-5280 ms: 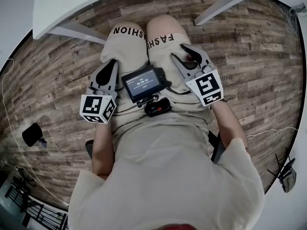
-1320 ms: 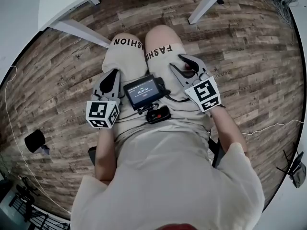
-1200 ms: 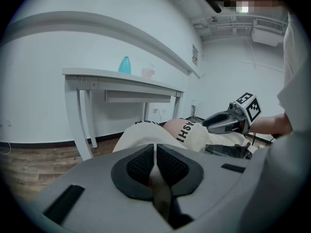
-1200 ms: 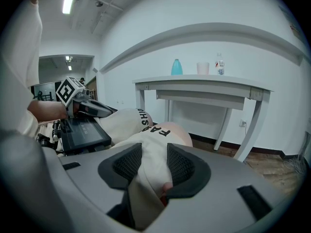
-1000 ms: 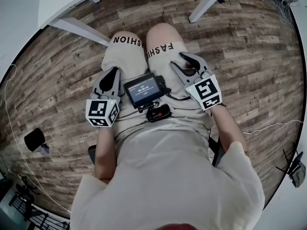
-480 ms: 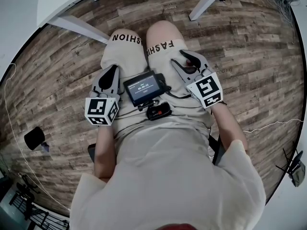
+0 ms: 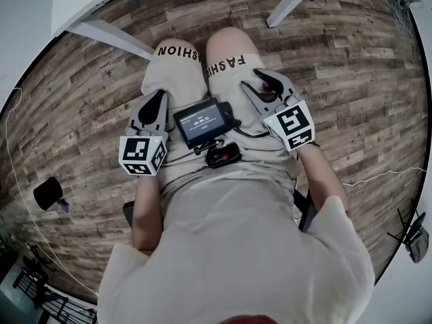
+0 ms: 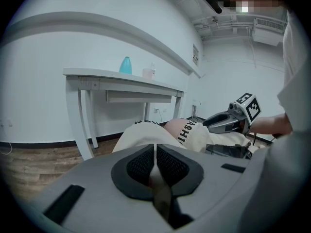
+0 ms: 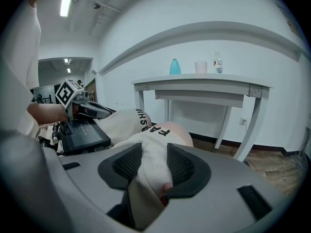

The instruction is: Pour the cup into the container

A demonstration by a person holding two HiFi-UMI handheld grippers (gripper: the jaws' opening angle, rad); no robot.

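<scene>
A floor point(image 7: 351, 79) of brown wooden boards is seen below. White walls point(image 9: 204, 18) are seen all around, with a dark strip point(image 8: 39, 143) along the bottom. A white table point(image 9: 199, 80) with thin legs is stood by the wall. A long white box point(image 9: 199, 98) is fitted under its top. A long lamp point(image 9: 66, 3) is lit on the ceiling.

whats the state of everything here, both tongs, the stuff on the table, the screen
left tongs: shut, empty, resting on the thigh
right tongs: open, gripping nothing, shorts fabric shows in the gap
cup: upright on the table, untouched, contents can't be told
blue container: upright on the table
small bottle: upright, beside the cup
screen: lit, on the lap
</scene>
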